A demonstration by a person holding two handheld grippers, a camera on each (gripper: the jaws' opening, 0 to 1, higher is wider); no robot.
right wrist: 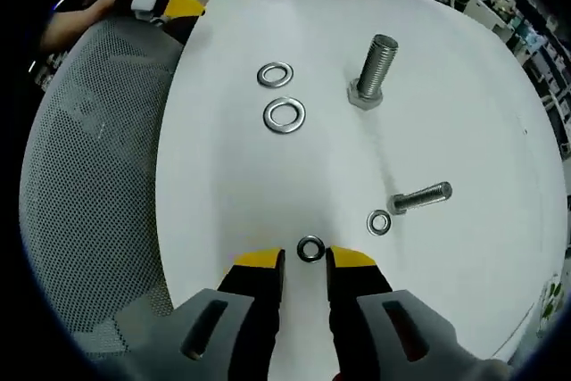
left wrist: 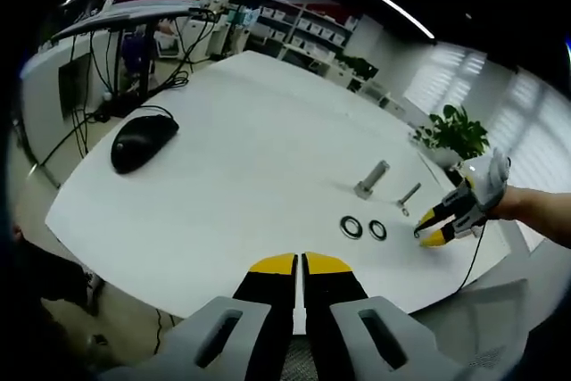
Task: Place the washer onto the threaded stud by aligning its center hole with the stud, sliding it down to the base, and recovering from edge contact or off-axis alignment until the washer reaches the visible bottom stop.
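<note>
A small washer (right wrist: 310, 249) lies flat on the white surface (right wrist: 464, 86), just ahead of the right gripper (right wrist: 304, 260), whose jaws stand slightly parted, grasping nothing. Beyond it, with open room between, stands the upright stud (right wrist: 375, 69). The surface's near edge borders a mesh chair (right wrist: 89, 176). The left gripper (left wrist: 300, 264) has its jaws clenched on nothing; its view adds a computer mouse (left wrist: 143, 141).

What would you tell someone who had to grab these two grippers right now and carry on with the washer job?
Left gripper: jaws shut, empty, hovering over the table edge.
Right gripper: jaws open, a small washer lying between the tips, not yet gripped.
Upright stud stands bare on the white table; two large washers lie left of it in the right gripper view. A smaller bolt lies flat beside another small washer.
Done: nothing placed. Left: grip a washer, thread it, slide it down.
</note>
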